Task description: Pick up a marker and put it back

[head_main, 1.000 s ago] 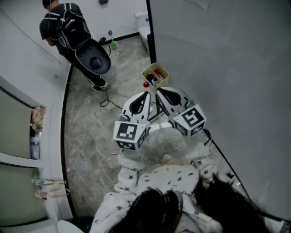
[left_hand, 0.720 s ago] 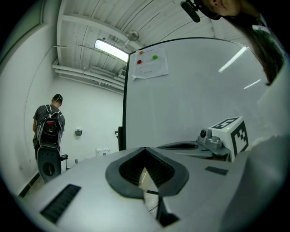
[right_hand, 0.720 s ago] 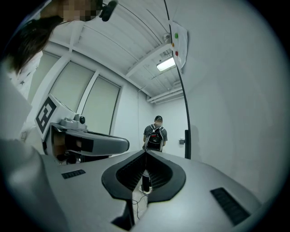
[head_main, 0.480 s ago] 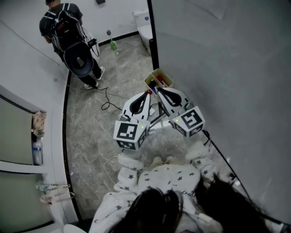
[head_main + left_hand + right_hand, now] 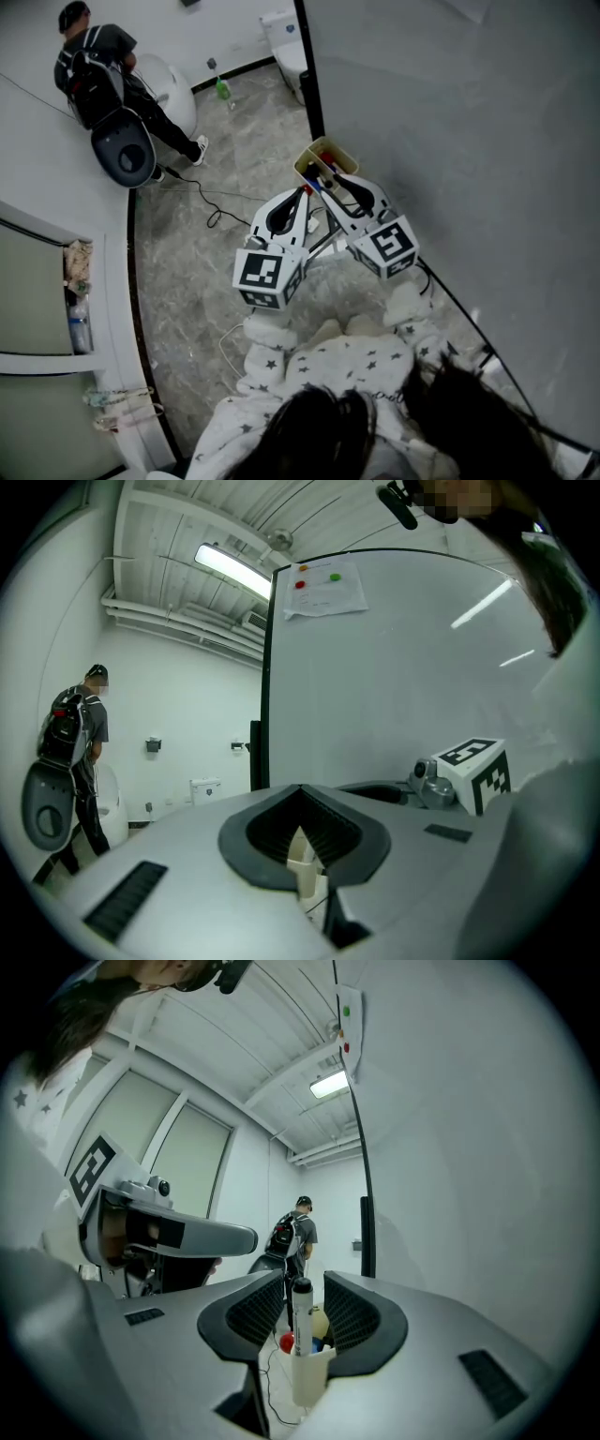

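Observation:
A cream holder box hangs at the whiteboard's edge with several markers in it. In the right gripper view, a white marker with a black cap stands upright in the holder, between the jaws of my right gripper. Those jaws have just been opening, and a gap shows on each side of the marker. In the head view, my right gripper reaches the holder. My left gripper sits just left of it, with its tips together and nothing held. The left gripper sees the holder below its tips.
The whiteboard fills the right side. A person with a backpack stands far back on the marble floor beside a dark round seat. A cable trails across the floor. A shelf with a bottle is on the left.
Both grippers have closed in on the holder, and the right one now reaches it. The person at the back has walked to the left.

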Tool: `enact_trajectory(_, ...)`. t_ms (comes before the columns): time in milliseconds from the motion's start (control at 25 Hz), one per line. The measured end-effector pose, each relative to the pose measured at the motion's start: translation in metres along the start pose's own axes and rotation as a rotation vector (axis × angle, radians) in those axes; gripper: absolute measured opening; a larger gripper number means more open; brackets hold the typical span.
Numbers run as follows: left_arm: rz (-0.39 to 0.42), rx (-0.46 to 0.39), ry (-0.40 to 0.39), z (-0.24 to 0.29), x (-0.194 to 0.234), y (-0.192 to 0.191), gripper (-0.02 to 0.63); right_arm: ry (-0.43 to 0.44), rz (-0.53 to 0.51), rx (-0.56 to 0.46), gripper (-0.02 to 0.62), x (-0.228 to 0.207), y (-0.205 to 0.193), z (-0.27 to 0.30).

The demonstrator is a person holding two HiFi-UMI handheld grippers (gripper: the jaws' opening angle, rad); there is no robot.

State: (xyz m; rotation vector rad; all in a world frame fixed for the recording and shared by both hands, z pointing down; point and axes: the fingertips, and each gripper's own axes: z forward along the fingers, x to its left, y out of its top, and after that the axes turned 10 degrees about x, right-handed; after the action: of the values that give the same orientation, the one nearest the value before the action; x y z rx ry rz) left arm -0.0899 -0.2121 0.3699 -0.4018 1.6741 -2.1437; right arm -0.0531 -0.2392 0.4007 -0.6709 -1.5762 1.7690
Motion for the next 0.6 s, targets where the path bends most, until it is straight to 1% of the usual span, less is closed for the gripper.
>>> enact_trajectory(80, 0.006, 0.007, -0.008, 0.004, -0.001, -0.007, 0.002, -0.003, 0.002, -0.003, 0.150, -0.001, -0.006, 0.004)
enact_trajectory(120, 0.008, 0.008, -0.010, 0.006, -0.001, -0.010, 0.002, -0.004, 0.003, -0.005, 0.155, -0.002, -0.009, 0.006)
enact_trajectory(400, 0.006, 0.005, 0.018, 0.005, 0.003, -0.027, 0.002, -0.006, -0.018, -0.014, 0.153, 0.003, -0.023, 0.013)
enact_trajectory(600, 0.013, -0.008, 0.050, 0.009, 0.020, -0.022, 0.002, 0.006, -0.055, 0.016, 0.152, 0.002, -0.025, 0.027)
